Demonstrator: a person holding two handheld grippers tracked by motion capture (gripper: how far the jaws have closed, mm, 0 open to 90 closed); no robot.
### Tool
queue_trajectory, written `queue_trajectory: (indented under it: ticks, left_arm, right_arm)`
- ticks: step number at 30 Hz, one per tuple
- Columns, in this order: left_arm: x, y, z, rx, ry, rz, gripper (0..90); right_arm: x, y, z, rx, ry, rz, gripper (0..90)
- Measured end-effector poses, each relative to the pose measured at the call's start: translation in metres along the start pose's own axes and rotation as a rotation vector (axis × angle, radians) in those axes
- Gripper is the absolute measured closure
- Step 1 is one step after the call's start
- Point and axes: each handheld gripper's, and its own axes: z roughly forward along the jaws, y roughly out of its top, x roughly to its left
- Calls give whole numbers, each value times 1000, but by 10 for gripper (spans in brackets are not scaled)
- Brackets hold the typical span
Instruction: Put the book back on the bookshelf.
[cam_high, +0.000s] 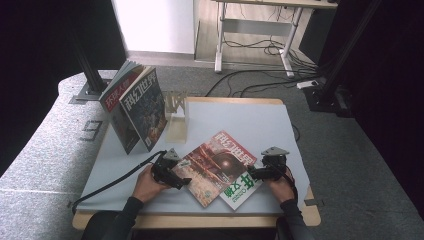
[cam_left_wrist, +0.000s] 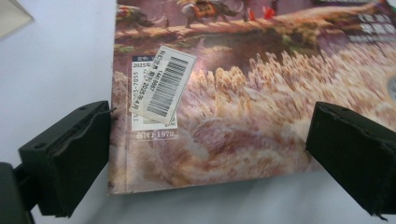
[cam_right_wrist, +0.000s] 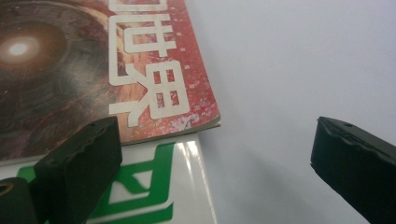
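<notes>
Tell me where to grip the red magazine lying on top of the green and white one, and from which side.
Grip the red magazine at its free lower-left corner, by the barcode sticker, coming in low from the left gripper side. It lies flat, that corner rests on bare table, and the open fingers already flank it. The opposite end overlaps the green and white magazine.

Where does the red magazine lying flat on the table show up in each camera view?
High view: red magazine lies centre-bottom, between the grippers.
Left gripper view: its barcode corner sits between open jaws.
Right gripper view: its title corner, upper left.
Shared landmark: the green-and-white magazine beneath it.
</notes>
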Motion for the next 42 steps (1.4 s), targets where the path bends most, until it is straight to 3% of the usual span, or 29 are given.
queue_trajectory:
  ticks: [4,9,16,24,34,42]
  left_arm:
    - [-4,-6,-3,-23,-5,-13,42]
    - [-10,-11,-7,-23,3,1,63]
    - [-23,-19,-12,-16,34,52,126]
    - [-36,-25,-16,-30,34,80,176]
    - [-44,-30,-19,-45,32,114,341]
    - [-47,-30,-17,-68,-24,113,442]
  right_arm:
    - [-3,5,5,6,-7,9,21]
    - [-6,11,11,12,-9,14,22]
    - [-9,20,21,16,-11,27,29]
    - [-13,30,32,19,-11,32,37]
    - [-18,42,42,31,-20,31,63]
    - [-21,42,43,26,-2,53,116]
